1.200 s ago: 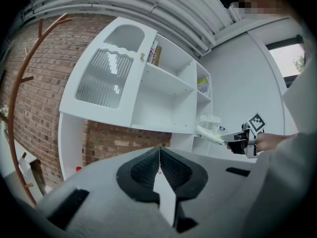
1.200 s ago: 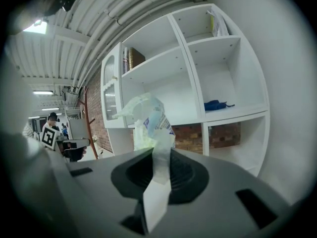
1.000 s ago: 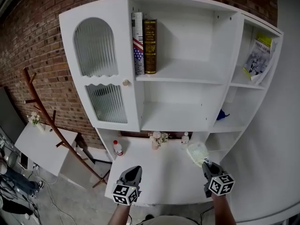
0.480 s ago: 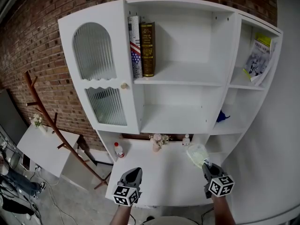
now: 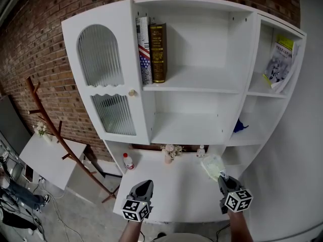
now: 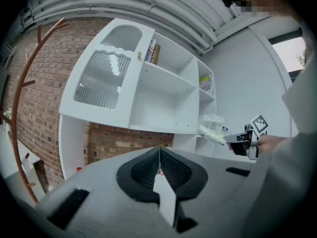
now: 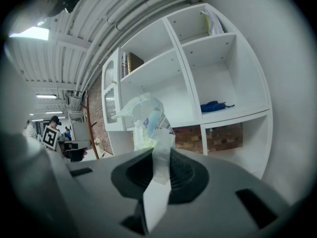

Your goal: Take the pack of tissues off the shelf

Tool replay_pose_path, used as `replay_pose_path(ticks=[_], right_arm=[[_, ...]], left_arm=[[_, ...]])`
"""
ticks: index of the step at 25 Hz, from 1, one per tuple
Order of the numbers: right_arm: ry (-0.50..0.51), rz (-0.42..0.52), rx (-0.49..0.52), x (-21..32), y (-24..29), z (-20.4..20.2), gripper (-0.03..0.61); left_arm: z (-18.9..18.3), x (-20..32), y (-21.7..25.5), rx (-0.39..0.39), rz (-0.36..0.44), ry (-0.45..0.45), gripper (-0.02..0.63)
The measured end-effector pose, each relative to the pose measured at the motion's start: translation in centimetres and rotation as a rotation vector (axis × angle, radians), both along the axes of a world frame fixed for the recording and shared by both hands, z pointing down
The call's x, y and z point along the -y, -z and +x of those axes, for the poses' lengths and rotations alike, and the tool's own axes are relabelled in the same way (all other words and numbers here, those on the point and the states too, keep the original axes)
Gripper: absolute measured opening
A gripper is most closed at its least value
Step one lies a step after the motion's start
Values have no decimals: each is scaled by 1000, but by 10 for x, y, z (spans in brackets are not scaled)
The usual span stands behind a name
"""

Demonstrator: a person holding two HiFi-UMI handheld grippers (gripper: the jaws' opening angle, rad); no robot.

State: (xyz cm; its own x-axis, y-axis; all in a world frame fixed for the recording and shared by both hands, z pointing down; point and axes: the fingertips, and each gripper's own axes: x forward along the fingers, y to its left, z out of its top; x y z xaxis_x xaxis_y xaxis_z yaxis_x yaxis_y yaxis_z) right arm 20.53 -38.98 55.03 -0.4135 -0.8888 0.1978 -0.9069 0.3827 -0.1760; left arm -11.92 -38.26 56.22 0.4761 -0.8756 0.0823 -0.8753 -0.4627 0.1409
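Right gripper view shows the right gripper [image 7: 159,150] closed on a thin flap of the pack [image 7: 144,118]. The pack's crinkled body sticks out beyond the jaw tips, unsupported. Left gripper view shows the left gripper [image 6: 159,158] closed with nothing between its jaws, held low and well apart from the pack. In the head view the pack hangs over the back right of the counter [image 5: 171,188], below the shelf [image 5: 194,87] compartments and touching none of them. The lift-off therefore looks done, and what remains is to carry the pack clear or set it down. The grip is only on wrapper film, which may slip or tear. The person does best with a firm pinch, a slow, level move without swinging, and a path away from the bottle [image 5: 201,150] just behind.
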Motion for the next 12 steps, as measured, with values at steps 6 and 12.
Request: replay_pose_path(ticks=[6, 12], right_arm=[[7, -1, 7, 2, 0, 0, 60], [13, 1, 9, 4, 0, -1, 60]], left_arm=[[2, 1, 0, -2, -2, 3, 26], [2, 2, 2, -1, 3, 7, 27]])
